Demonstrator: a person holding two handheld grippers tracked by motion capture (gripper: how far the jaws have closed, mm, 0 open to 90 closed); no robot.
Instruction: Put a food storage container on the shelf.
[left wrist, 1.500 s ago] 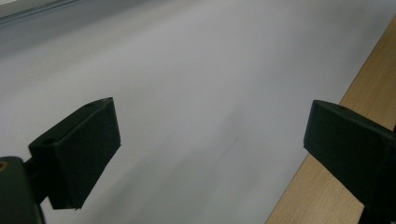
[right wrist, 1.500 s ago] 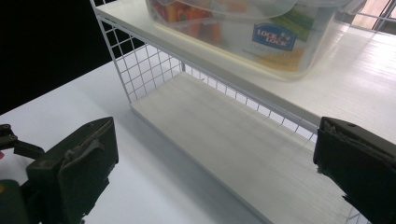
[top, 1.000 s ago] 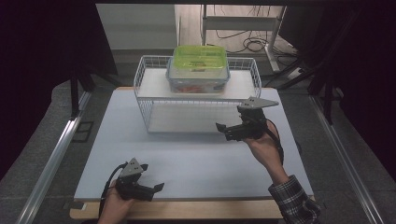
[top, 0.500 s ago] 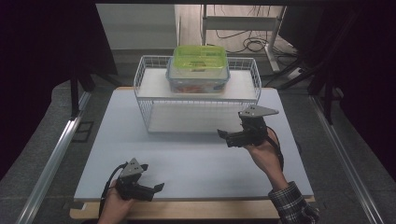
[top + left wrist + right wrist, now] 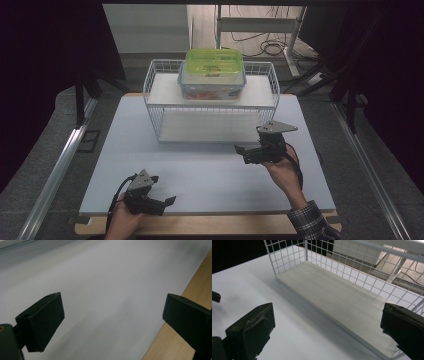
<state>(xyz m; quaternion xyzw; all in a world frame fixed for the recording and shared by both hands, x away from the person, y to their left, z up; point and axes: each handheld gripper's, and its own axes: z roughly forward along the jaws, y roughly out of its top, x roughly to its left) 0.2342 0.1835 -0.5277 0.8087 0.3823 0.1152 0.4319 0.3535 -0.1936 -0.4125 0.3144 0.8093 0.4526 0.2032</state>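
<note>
While both tongs are held wide and empty over the white bench (image 5: 200, 170), right tongs (image 5: 245, 152) near the wire rack (image 5: 160, 107), a lidded container (image 5: 212, 75) is seen on its upper shelf; left tongs (image 5: 167, 204) at the wooden front edge, dark room around.

At the lower left of the high view, the left gripper (image 5: 167, 201) is a compact black block topped by a grey three-cornered plate, with a black cable looping from its rear past the hand (image 5: 122, 220) at the bottom edge. Right of centre, the right gripper (image 5: 240, 149) has the same black body and a larger grey triangular plate on top; a black cable trails beside the right hand (image 5: 282, 167), whose wrist ends in a dark plaid sleeve (image 5: 310, 225). In the gripper views the fingers (image 5: 42, 320) are thick, matte black blocks with slanted faces, each with a small round hole near its top edge; the right gripper's fingers (image 5: 252, 326) show scuffed, worn pads.
</note>
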